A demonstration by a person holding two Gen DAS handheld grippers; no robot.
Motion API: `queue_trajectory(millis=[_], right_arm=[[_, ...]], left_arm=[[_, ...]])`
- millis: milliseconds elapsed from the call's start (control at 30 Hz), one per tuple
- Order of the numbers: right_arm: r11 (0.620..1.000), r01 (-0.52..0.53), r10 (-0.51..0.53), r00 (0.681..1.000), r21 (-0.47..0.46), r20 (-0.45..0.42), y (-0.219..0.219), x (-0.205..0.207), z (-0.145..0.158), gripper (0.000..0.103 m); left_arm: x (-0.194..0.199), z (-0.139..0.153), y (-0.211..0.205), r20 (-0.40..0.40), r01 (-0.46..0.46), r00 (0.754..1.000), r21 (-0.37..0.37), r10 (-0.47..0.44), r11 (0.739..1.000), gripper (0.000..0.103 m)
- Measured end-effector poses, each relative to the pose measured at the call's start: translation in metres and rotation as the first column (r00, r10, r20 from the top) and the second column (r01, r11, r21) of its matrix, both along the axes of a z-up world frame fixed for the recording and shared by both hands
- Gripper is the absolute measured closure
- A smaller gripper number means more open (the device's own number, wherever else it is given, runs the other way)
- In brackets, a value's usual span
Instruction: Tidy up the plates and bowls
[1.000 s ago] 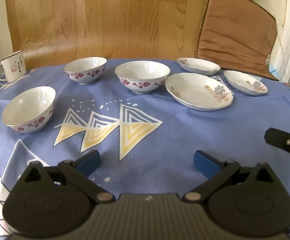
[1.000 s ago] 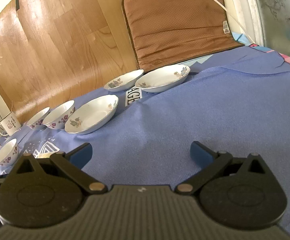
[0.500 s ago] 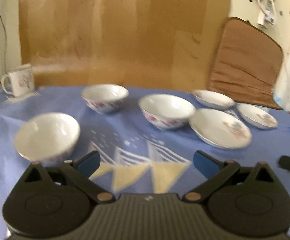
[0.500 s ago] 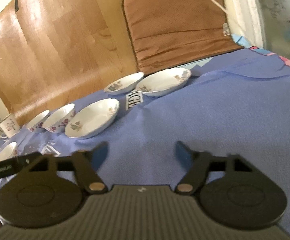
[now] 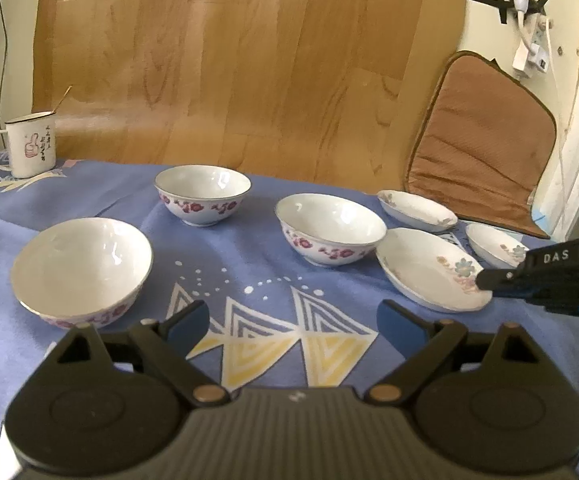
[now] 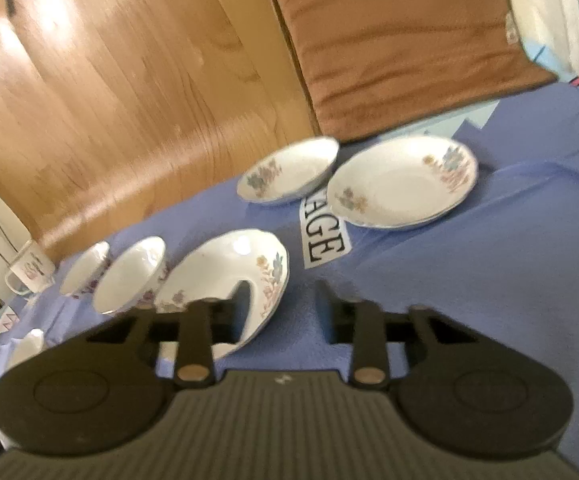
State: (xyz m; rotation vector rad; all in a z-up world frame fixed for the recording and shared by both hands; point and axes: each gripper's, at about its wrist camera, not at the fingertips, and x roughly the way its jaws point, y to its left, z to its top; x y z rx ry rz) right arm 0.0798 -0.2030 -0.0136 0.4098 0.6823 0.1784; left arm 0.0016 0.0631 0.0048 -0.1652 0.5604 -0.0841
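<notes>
On the blue patterned cloth over the desk [image 5: 249, 248]: three white rose-printed bowls [image 5: 203, 194] at left, three white floral shallow plates [image 5: 425, 276] at right, all apart. Right hand-held gripper [image 6: 283, 304], jaws just closing, straddles the nearest plate's rim; contact unclear. Left hand-held gripper [image 5: 293, 318] spread, empty. Behind: enamel mug [image 5: 29, 144], wood-grain panel [image 5: 249, 60], brown cushion [image 5: 481, 148].
</notes>
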Motion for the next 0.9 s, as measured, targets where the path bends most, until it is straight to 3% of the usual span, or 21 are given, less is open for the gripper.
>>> queue_trajectory(millis=[100, 167, 267, 367, 500, 600, 700, 800, 900], right_arm=[[1.000, -0.011, 0.011, 1.000, 0.000, 0.007, -0.001, -0.011, 0.002, 0.092], [1.000, -0.012, 0.012, 1.000, 0.013, 0.010, -0.006, -0.023, 0.005, 0.092], [0.999, -0.012, 0.011, 1.000, 0.045, 0.016, -0.017, -0.052, 0.008, 0.091], [0.997, -0.001, 0.001, 1.000, 0.073, 0.007, -0.027, -0.083, 0.003, 0.091], [0.996, 0.018, -0.018, 1.000, 0.086, 0.008, -0.037, -0.102, 0.001, 0.090], [0.997, 0.039, -0.041, 0.999, 0.070, 0.026, -0.039, -0.099, 0.001, 0.087], [0.996, 0.022, -0.025, 0.999, 0.083, 0.030, -0.041, -0.097, -0.003, 0.090], [0.998, 0.062, -0.064, 0.993, 0.030, 0.094, -0.046, -0.109, 0.000, 0.095], [0.991, 0.137, -0.135, 0.975, 0.000, 0.178, -0.058, -0.123, 0.005, 0.099]], left_arm=[[0.004, 0.000, 0.003, -0.029, 0.013, 0.999, -0.031, -0.013, 0.999, 0.018], [0.007, 0.001, 0.005, -0.060, 0.055, 0.996, -0.093, -0.061, 0.994, 0.028], [0.010, 0.008, -0.002, -0.075, 0.140, 0.985, -0.205, -0.158, 0.969, 0.033], [0.018, 0.017, -0.024, -0.090, 0.217, 0.966, -0.237, -0.243, 0.947, 0.043], [0.037, 0.012, -0.059, -0.168, 0.269, 0.937, -0.210, -0.306, 0.940, 0.057], [0.044, 0.000, -0.080, -0.237, 0.292, 0.913, -0.190, -0.333, 0.937, 0.085], [0.038, 0.001, -0.095, -0.230, 0.291, 0.919, -0.151, -0.320, 0.945, 0.086], [0.042, 0.006, -0.112, -0.232, 0.328, 0.903, -0.170, -0.361, 0.929, 0.086], [0.045, 0.017, -0.148, -0.202, 0.395, 0.887, -0.131, -0.415, 0.909, 0.085]])
